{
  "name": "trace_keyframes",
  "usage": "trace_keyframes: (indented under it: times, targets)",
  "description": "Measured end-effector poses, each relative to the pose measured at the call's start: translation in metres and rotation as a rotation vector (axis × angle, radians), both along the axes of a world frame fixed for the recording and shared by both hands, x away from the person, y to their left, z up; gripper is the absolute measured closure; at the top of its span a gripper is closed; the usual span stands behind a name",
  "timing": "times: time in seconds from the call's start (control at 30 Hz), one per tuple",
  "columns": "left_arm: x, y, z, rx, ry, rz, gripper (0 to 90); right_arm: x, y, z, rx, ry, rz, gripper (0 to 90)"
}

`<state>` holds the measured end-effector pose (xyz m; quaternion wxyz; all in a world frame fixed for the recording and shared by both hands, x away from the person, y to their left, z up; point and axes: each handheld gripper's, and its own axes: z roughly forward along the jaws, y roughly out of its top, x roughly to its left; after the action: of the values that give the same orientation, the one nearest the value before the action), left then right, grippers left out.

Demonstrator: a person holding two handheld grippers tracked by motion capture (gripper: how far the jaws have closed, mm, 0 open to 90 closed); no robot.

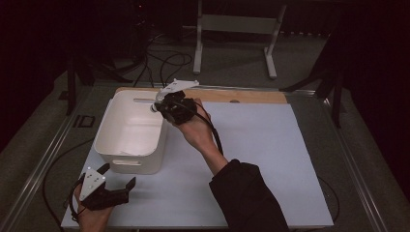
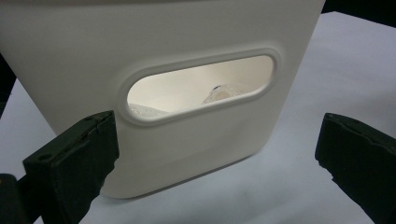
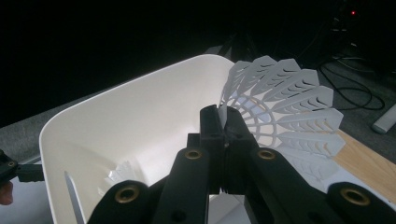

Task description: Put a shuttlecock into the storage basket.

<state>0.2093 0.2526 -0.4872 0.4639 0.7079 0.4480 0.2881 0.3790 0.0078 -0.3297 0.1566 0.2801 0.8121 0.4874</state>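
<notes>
A white plastic shuttlecock (image 3: pixel 289 107) is pinched by the edge of its skirt in my right gripper (image 3: pixel 224 116), whose jaws are shut on it. It hangs over the far right corner of a white bin (image 3: pixel 140 102). In the high view, the right gripper (image 1: pixel 162 105) sits at the bin's (image 1: pixel 129 166) back rim with the shuttlecock (image 1: pixel 155 107) at its tip. Another shuttlecock (image 3: pixel 116 175) lies on the bin floor. My left gripper (image 1: pixel 118 175) stands open at the bin's near end. Its jaws (image 2: pixel 218 121) flank the front wall (image 2: pixel 187 149) below the handle slot without touching it.
The bin stands on a pale mat (image 1: pixel 256 154) that covers the table. A wooden board (image 1: pixel 251 95) runs along the back edge. Behind the table, a white stand (image 1: pixel 232 29) and cables (image 1: pixel 164 63) lie on the floor. Metal rails (image 1: pixel 43 159) border the table.
</notes>
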Motion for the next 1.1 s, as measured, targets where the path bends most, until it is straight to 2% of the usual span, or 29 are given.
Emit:
trace_keyframes:
  times: [1.1]
  targets:
    - [0.0, 0.0, 0.0, -0.001, -0.003, 0.003, 0.1, -0.011, 0.025, -0.009, -0.041, 0.001, 0.061, 89.3]
